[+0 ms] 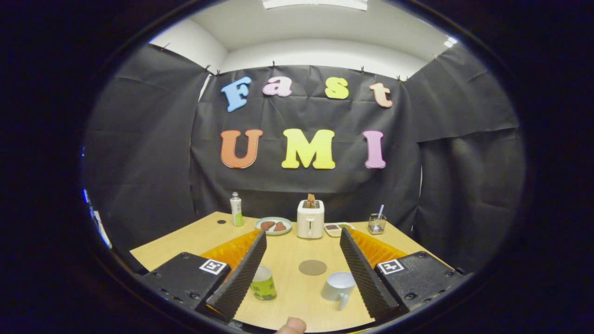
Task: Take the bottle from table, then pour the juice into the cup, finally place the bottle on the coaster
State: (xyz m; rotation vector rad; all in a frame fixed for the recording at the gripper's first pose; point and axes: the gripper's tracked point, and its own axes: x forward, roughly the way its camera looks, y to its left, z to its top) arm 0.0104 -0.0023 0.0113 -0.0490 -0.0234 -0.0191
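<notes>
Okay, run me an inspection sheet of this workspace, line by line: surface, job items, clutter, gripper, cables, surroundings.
Surface: light wooden table, flat, no spills seen.
Job's things: small bottle with green label upright by the left finger; white handled cup by the right finger; round brown coaster between them, bare.
Clutter: white toaster holding toast, pale plate with brown food, small snack tray, wire holder, tall white-and-green bottle, all at the far edge.
Gripper: gripper open, fingers apart, gripping nothing.
Cables: nothing seen.
Surroundings: black cloth wall; fingertip at the near edge.
</notes>
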